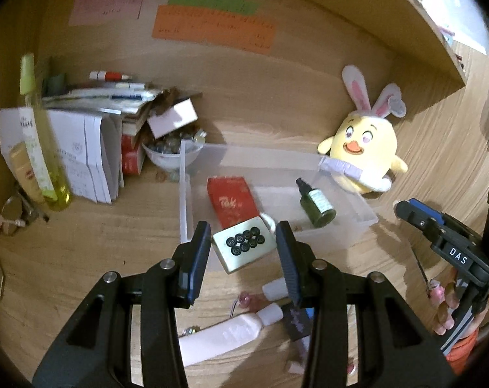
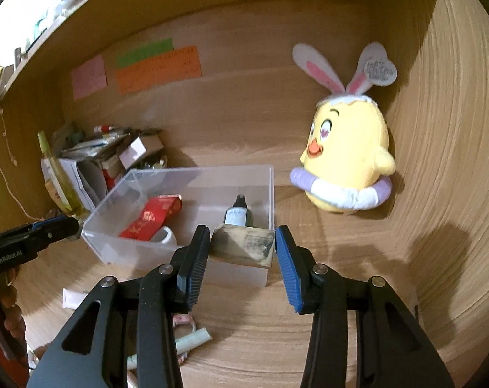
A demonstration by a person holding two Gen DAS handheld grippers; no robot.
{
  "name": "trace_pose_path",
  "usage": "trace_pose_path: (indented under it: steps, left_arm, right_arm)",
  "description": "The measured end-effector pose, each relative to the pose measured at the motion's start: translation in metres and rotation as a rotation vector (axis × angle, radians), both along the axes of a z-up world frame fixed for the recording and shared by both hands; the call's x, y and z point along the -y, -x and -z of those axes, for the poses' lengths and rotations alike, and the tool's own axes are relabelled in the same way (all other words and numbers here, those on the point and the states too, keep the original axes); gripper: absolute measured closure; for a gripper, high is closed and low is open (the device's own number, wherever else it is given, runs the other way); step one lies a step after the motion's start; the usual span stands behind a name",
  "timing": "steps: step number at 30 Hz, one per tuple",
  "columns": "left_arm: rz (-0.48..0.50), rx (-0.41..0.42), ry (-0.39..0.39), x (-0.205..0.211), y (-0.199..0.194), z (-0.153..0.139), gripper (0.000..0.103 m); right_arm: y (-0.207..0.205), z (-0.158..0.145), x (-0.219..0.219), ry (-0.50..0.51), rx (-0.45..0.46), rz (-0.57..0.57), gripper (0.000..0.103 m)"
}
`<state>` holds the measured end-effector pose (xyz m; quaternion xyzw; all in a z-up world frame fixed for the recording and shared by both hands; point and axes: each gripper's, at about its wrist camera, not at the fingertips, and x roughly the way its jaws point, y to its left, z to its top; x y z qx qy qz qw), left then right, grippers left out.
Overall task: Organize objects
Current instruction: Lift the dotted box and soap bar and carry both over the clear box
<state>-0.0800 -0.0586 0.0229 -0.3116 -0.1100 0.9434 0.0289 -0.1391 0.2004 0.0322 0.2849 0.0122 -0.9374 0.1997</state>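
The left gripper [image 1: 243, 236] squeezes a big mahjong tile [image 1: 243, 245] by its flat sides. The right gripper [image 2: 242, 242] squeezes a small worn block [image 2: 242, 248]. Both are hard, smooth and light, above the clear box's [image 2: 179, 174] near edge. A chick toy [image 2: 348, 158] sits far right on the wooden desk [image 2: 341, 323].

Both grippers are matte black plastic frames with triangular cut-outs and round silver screws. The left gripper [image 1: 243, 237] and right gripper [image 2: 242, 242] carry ribbed blue finger pads. White "DAS" lettering sits at three o'clock in the left wrist view.
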Motion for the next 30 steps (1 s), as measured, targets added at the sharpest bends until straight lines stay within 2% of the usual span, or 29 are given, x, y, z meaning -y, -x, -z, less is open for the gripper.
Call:
trace_pose_path:
  steps: [13, 19, 30]
  left_arm:
    - [0.017, -0.053, -0.004, -0.003, 0.014, -0.023, 0.062]
    - [-0.020, -0.086, 0.036, -0.004, 0.021, -0.033, 0.062]
    - [-0.037, -0.048, 0.018, 0.000, 0.044, -0.023, 0.062]
  right_arm:
    - [0.013, -0.020, 0.007, 0.037, -0.044, -0.014, 0.064]
    - [0.019, -0.032, 0.014, 0.047, -0.073, -0.028, 0.064]
    - [0.035, -0.040, 0.038, 0.032, -0.100, -0.065, 0.064]
